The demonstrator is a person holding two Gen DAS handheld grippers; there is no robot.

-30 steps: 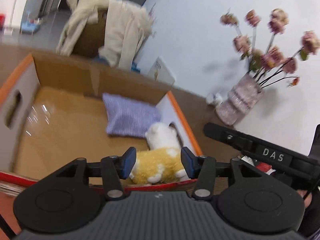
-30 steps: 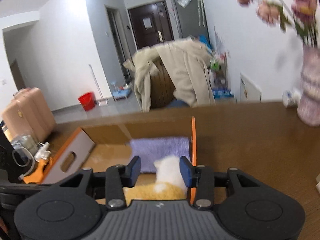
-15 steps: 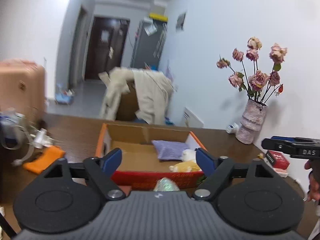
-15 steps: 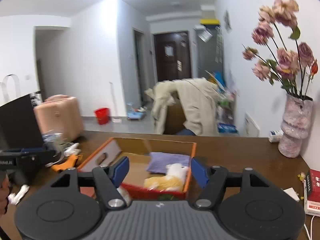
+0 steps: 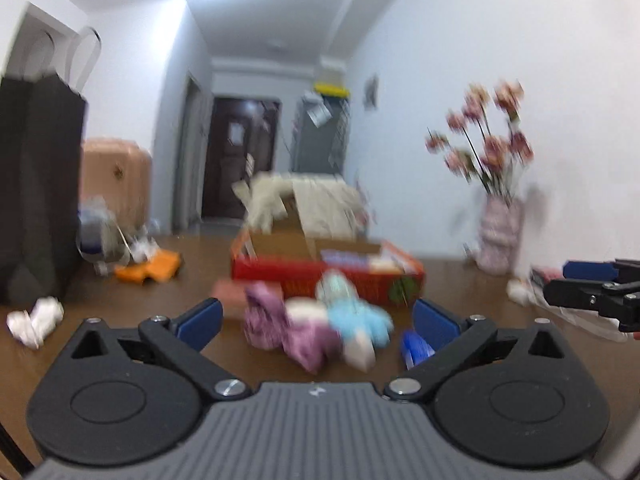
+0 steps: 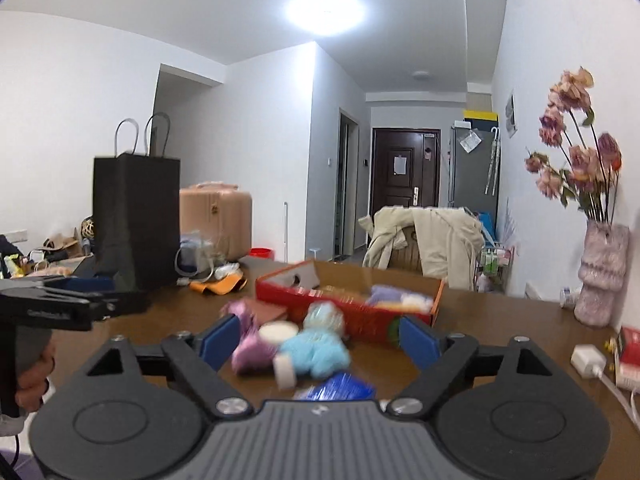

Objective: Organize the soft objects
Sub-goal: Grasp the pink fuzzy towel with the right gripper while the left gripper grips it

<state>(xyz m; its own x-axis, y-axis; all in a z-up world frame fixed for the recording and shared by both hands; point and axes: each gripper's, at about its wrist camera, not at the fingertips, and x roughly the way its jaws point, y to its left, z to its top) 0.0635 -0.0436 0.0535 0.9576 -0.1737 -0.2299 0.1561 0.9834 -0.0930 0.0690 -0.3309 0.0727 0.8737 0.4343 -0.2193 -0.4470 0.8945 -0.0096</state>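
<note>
White-walled room with a dark door at the far end; brown wooden table (image 6: pixel 500 320) in front.

Left to right on the table: black paper bag (image 6: pixel 136 216), orange item (image 6: pixel 218 285) by a clutter of bits, then the red cardboard box (image 6: pixel 352 314) with a purple cloth (image 6: pixel 386 294) and something pale inside. Pink vase of dried roses (image 6: pixel 602 276) at the far right, against the wall.

Soft toys still out of the box, lying on the table just in front of it: purple plush (image 6: pixel 250 350), light blue plush (image 6: pixel 316 350) touching it (both blurred, shapes unclear). Blue packet (image 6: pixel 340 390) nearest the camera.

Left gripper (image 5: pixel 316 322): jaws have just been opening, now spread wide, nothing gripped, toys on the table beyond them. Right gripper (image 6: pixel 320 340): likewise just opening, wide, gripping nothing.
</note>
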